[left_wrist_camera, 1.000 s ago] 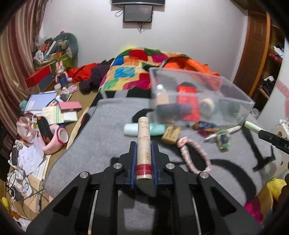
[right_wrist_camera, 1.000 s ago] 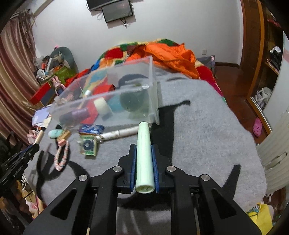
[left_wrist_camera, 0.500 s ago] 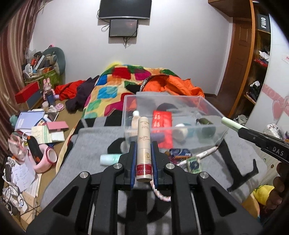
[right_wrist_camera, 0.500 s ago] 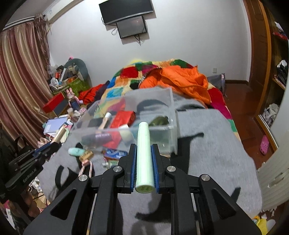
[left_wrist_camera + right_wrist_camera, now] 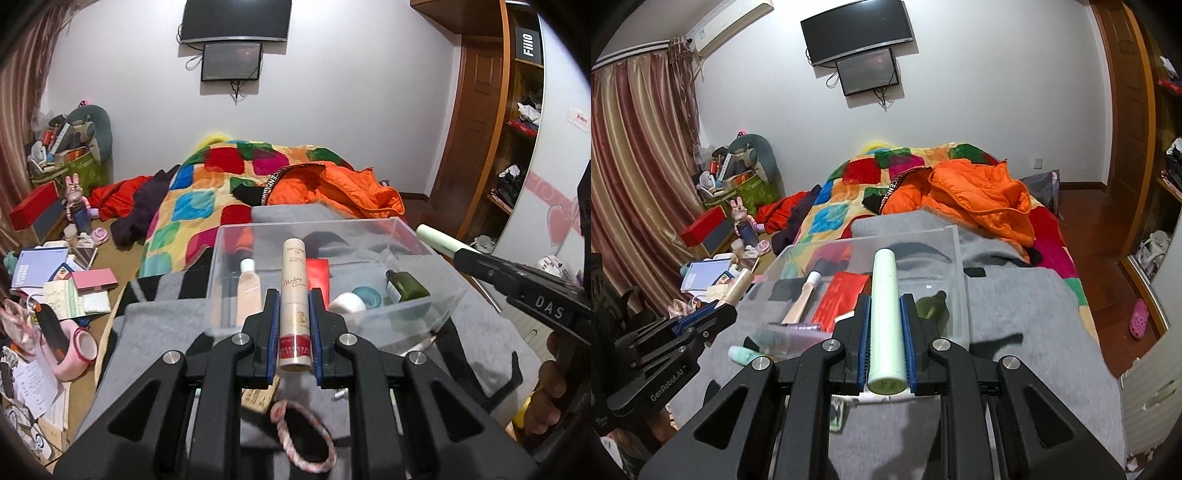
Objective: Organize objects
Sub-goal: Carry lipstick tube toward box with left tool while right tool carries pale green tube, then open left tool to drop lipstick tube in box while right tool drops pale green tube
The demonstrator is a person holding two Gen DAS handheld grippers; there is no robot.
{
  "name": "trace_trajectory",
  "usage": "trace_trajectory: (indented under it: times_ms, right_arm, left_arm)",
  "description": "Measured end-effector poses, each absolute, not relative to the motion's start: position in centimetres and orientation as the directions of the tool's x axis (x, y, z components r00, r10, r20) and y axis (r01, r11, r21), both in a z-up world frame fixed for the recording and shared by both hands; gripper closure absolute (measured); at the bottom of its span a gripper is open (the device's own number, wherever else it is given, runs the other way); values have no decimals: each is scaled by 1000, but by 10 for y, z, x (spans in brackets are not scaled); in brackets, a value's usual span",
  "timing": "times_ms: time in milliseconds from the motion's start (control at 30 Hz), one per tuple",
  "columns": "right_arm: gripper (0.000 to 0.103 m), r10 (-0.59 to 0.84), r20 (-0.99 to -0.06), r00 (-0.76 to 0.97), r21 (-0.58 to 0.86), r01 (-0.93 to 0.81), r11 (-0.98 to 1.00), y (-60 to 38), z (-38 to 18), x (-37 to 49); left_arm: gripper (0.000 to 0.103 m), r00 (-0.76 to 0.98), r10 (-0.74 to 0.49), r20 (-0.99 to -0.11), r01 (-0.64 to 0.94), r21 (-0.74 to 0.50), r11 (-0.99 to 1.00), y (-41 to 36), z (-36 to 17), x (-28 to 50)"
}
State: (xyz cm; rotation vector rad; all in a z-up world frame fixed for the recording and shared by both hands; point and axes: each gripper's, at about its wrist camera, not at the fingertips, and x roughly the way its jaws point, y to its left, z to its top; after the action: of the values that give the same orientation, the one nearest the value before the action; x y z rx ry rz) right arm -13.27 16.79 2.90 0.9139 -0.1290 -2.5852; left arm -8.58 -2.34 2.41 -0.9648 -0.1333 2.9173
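Gripping cream bottle (image 5: pixel 294 295) & green tube (image 5: pixel 886 317)

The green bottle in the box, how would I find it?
Look on the grey blanket for the clear plastic box. At its right end lies the dark green bottle with a black cap, the only dark green thing inside.

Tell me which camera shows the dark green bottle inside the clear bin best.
The left wrist view: the dark green bottle lies in plain sight at the right end of the clear bin, cap and body visible. In the right wrist view it is a blur behind the bin wall.
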Motion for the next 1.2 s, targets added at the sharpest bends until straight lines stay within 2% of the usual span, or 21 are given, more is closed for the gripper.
trace_trajectory:
  times_ms: [200,533,900,967,1033,1200]
  right_arm:
    - [89,-397,-621,-676,218,337,-916,158,16,-161]
    - [89,-374,-691,-619,184,350,-918,137,-12,-190]
    - [89,-347,-719,-603,144,359,-922,128,-23,-195]
    - [89,-343,-722,-601,140,359,-923,128,-23,-194]
    - [85,-342,-725,-597,138,360,-923,127,-22,-193]
    - [76,-353,-716,-603,146,364,-920,132,-16,-189]
  left_arm:
    - [89,-738,172,-653,-90,-157,-984,-23,11,-119]
    - [89,-676,193,-711,-118,-155,-981,-12,-4,-159]
    - [88,-637,216,-740,-146,-159,-976,-5,-15,-172]
    - [85,-637,214,-740,-144,-158,-977,-5,-15,-172]
    - [74,-641,214,-737,-141,-162,-977,-6,-13,-170]
    - [65,-669,193,-718,-137,-135,-981,-6,-3,-159]
